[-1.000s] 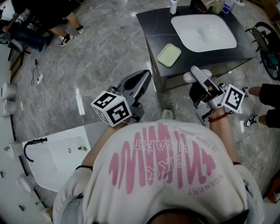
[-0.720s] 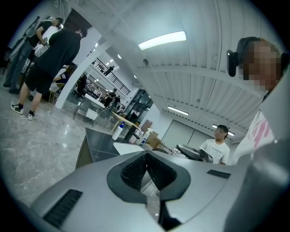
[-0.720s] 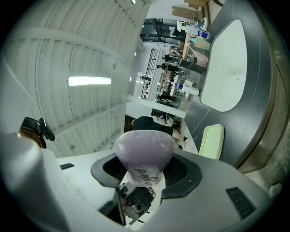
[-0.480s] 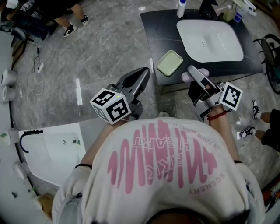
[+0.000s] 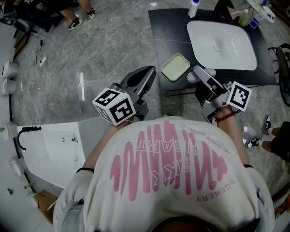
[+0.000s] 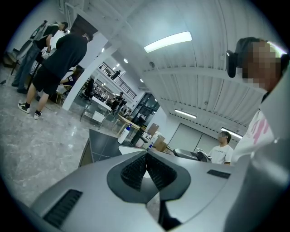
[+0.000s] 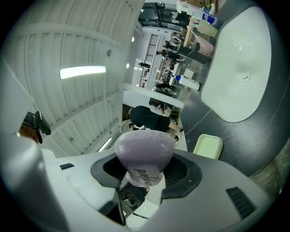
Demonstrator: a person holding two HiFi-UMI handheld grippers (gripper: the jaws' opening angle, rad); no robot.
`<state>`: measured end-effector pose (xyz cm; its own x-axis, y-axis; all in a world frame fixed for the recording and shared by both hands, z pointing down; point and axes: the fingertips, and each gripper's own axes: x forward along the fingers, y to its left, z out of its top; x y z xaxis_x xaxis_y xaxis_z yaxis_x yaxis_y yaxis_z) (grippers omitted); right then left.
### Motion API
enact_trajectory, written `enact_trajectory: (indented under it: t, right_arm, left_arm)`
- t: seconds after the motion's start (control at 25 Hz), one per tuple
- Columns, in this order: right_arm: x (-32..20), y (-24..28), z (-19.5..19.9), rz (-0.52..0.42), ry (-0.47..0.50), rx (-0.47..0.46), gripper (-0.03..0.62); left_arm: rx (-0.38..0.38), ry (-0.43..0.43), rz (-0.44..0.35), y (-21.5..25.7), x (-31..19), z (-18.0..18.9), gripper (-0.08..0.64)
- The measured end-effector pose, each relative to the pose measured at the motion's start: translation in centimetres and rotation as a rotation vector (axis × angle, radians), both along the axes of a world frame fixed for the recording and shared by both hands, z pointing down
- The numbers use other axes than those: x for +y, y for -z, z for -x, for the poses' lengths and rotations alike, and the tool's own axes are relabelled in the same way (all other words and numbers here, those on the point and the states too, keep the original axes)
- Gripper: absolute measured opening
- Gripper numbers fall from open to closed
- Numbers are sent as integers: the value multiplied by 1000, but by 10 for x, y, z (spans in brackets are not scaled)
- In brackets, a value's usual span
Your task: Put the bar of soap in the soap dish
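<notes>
A pale green soap dish [image 5: 175, 67] lies on the near left part of a dark vanity top [image 5: 163, 27], beside a white basin [image 5: 222, 45]. My right gripper [image 5: 202, 76] is shut on a lilac bar of soap [image 5: 192, 78], held just short of the counter's front edge, to the right of the dish. In the right gripper view the soap [image 7: 144, 152] sticks out between the pads of the gripper [image 7: 145, 171], with the dish [image 7: 208, 146] ahead. My left gripper [image 5: 146, 74] is shut and holds nothing, left of the dish; the left gripper view shows its pads [image 6: 136, 171] together.
A white bottle [image 5: 194, 7] and other containers stand at the counter's back edge. A white fixture with a black tap [image 5: 59, 149] lies on the marble floor at lower left. People stand at the top left [image 5: 81, 11] and right [image 5: 253, 142]; a wheel [image 5: 283, 68] is at the right edge.
Both grippers have moved closer to the vanity, so the counter and dish sit nearer the jaws. The soap stays held in the right gripper; the left stays shut.
</notes>
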<state>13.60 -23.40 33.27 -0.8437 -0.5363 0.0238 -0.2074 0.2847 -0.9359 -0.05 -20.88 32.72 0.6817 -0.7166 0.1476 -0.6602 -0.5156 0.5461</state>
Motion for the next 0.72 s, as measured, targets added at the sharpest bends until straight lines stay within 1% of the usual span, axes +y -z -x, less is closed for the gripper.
enact_trajectory:
  t: [0.12, 0.28, 0.48, 0.72]
  right_arm:
    - [-5, -4, 0, -15, 13, 9, 216]
    - [-15, -17, 2, -25, 15, 34, 216]
    - [-27, -30, 7, -35, -24, 48, 216]
    - [-38, -46, 14, -68, -37, 166, 215]
  left_arm:
    - [-10, 6, 5, -3, -4, -2, 0]
    - [-43, -1, 27, -11, -7, -3, 0]
    - [-85, -21, 38, -22, -17, -3, 0]
    - [-79, -79, 54, -37, -36, -12, 0]
